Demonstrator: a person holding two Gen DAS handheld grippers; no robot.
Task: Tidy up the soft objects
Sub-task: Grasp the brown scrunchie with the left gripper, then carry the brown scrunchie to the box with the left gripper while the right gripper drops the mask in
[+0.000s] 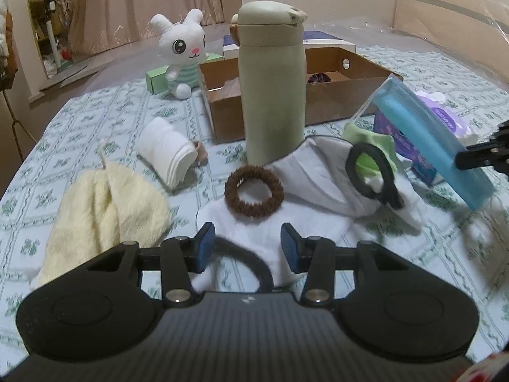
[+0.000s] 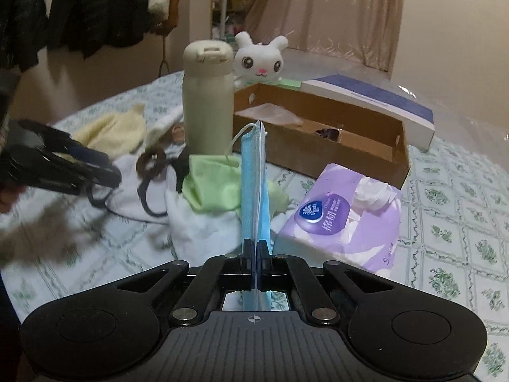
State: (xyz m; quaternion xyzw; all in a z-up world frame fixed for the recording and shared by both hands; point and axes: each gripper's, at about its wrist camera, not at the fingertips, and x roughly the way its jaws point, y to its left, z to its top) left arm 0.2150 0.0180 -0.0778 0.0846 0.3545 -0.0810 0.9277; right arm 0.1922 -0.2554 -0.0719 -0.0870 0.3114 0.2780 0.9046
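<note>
My right gripper [image 2: 256, 245] is shut on a blue face mask [image 2: 254, 175], which stands on edge above the bed with its ear loop hanging off the far end. The left wrist view shows that mask [image 1: 429, 140] tilted at the right, with the right gripper [image 1: 461, 159] clamped on its lower edge. My left gripper [image 1: 248, 242] is open over a white cloth [image 1: 264, 232], and a dark hair band [image 1: 251, 261] curves under its fingers without being pinched. Just beyond lie a brown scrunchie [image 1: 254, 191] and a black hair band [image 1: 369, 172]. A green cloth [image 2: 216, 184] sits behind the mask.
A beige flask [image 1: 270, 86] stands mid-bed in front of an open cardboard box [image 1: 318, 105]. A white bunny plush [image 1: 181, 51] sits at the back left. A rolled white towel [image 1: 165, 149] and yellow towel [image 1: 105, 197] lie at the left. A purple tissue pack [image 2: 343, 222] lies right.
</note>
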